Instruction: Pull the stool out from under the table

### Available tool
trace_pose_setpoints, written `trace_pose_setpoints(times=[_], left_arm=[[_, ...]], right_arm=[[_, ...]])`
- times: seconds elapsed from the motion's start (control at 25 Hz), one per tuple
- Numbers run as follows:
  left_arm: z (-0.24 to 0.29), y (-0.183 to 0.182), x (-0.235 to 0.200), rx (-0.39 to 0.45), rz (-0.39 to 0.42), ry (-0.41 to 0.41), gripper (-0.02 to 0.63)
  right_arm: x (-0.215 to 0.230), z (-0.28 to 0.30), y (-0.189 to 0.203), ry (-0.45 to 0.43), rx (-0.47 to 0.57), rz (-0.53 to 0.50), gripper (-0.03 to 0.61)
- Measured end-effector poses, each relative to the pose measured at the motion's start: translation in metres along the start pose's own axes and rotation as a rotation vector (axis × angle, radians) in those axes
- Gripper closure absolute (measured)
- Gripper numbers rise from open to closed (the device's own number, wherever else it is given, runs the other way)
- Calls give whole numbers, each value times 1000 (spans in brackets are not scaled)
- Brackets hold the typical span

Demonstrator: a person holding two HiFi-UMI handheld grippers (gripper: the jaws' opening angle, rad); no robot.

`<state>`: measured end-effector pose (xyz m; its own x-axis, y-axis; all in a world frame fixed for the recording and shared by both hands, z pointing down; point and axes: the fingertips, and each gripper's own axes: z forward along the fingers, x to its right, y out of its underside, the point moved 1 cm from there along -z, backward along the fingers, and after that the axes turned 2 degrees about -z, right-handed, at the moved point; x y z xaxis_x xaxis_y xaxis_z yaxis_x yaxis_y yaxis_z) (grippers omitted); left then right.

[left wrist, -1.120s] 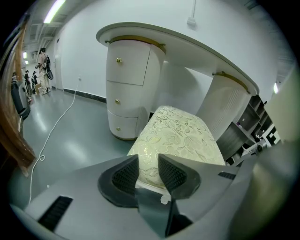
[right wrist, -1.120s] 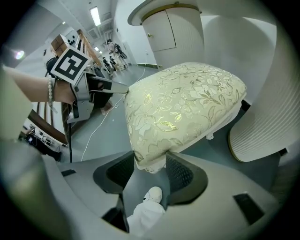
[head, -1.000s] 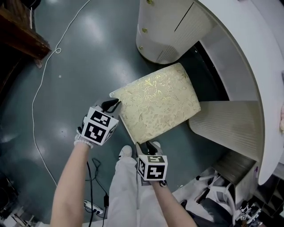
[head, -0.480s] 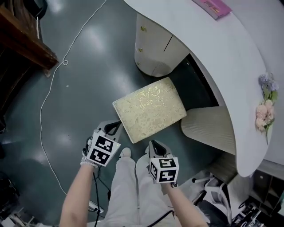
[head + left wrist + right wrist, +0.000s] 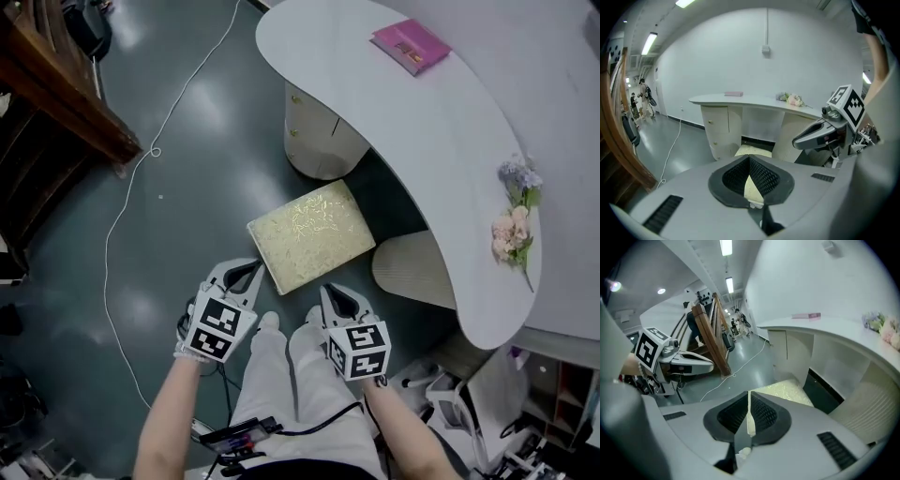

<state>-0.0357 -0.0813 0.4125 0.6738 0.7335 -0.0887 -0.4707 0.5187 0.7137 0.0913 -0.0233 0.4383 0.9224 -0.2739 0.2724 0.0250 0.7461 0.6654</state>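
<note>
The stool (image 5: 311,236), with a pale gold patterned cushion, stands on the dark floor in front of the curved white table (image 5: 450,141), clear of its gap. My left gripper (image 5: 251,269) hovers just short of the stool's near left corner, jaws shut on nothing. My right gripper (image 5: 328,292) hangs off the stool's near right edge, also shut and empty. In the left gripper view the stool (image 5: 752,151) shows beyond the closed left gripper (image 5: 750,161). In the right gripper view the stool (image 5: 787,390) lies past the closed right gripper (image 5: 750,404).
A pink book (image 5: 411,45) and flowers (image 5: 514,216) lie on the table. A white drawer pedestal (image 5: 314,141) and a ribbed pedestal (image 5: 412,272) flank the gap. A white cable (image 5: 131,178) trails across the floor; brown wooden furniture (image 5: 56,94) stands at left. The person's legs are below the grippers.
Both grippers have drawn back from the stool's near edge and their jaws have shut. The head view has risen, so more of the table top shows.
</note>
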Motion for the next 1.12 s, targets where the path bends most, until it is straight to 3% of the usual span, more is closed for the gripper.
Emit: trace_pose_setpoints(times=[0.44, 0.92, 1.12], left_arm=[[-94, -88, 19, 157, 29, -75, 597], [-175, -169, 14, 350, 80, -178, 597], [-194, -183, 16, 380, 61, -196, 597]], right_arm=[[-36, -82, -90, -41, 159, -188, 534], [-55, -150, -159, -51, 326, -253, 534], [-56, -163, -178, -51, 368, -288, 534]])
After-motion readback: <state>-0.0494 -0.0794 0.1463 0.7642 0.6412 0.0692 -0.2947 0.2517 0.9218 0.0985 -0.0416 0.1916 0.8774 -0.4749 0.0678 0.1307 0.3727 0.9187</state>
